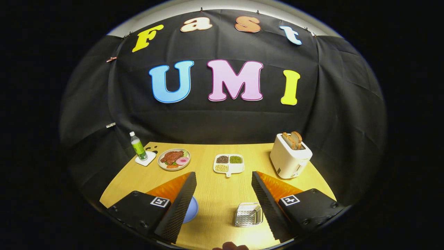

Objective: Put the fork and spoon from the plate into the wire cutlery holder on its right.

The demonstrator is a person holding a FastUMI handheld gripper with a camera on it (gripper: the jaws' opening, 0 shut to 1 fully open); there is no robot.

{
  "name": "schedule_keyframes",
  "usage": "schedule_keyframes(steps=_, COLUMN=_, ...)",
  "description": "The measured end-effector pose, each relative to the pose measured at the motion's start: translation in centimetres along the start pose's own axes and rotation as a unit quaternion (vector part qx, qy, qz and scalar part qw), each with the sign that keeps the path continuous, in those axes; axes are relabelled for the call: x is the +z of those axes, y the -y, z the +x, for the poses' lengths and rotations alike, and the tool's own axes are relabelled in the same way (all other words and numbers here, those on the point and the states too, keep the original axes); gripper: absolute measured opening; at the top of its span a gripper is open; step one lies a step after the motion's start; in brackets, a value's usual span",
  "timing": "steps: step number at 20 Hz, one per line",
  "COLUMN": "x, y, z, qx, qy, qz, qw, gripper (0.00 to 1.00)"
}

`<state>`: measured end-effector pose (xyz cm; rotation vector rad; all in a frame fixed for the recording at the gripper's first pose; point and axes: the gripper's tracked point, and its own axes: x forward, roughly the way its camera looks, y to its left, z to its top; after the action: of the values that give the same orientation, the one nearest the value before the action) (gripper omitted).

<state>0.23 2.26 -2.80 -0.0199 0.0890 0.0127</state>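
In the gripper view the hand-held gripper (222, 205) hangs above the near edge of the desk (215, 194), its fingers spread wide on nothing. The wire cutlery holder (248, 214) stands between them, against the right finger; the blue plate (192, 209) peeks from behind the left one. Bare wood lies ahead, up to the divided dish (229, 163) and toaster (290, 156).

Probably a staged demo booth: black cloth wall (222, 121), wooden table (215, 194).
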Motion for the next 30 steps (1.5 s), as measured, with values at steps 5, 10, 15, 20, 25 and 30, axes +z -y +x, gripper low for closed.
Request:
schedule_keyframes(steps=5, x=-0.9, y=-2.0, z=0.6, qx=0.015, qy=-0.016, qz=-0.009, qw=1.0, gripper=0.99)
schedule_keyframes(steps=10, x=-4.7, y=-6.2, z=1.5, qx=0.067, qy=-0.09, qz=-0.008, qw=0.994, gripper=1.0)
schedule_keyframes(steps=15, x=-10.4, y=-10.1, z=2.7, qx=0.107, qy=-0.168, qz=-0.047, qw=0.979, gripper=1.0)
schedule_keyframes(steps=20, x=-16.7, y=-13.2, z=3.2, qx=0.144, qy=-0.247, qz=-0.084, qw=0.954, gripper=1.0)
schedule_keyframes(steps=25, x=-21.7, y=-14.7, z=5.3, qx=0.163, qy=-0.301, qz=-0.118, qw=0.932, gripper=1.0)
schedule_keyframes(steps=30, x=-25.4, y=-15.4, z=7.2, qx=0.16, qy=-0.35, qz=-0.123, qw=0.915, gripper=1.0)
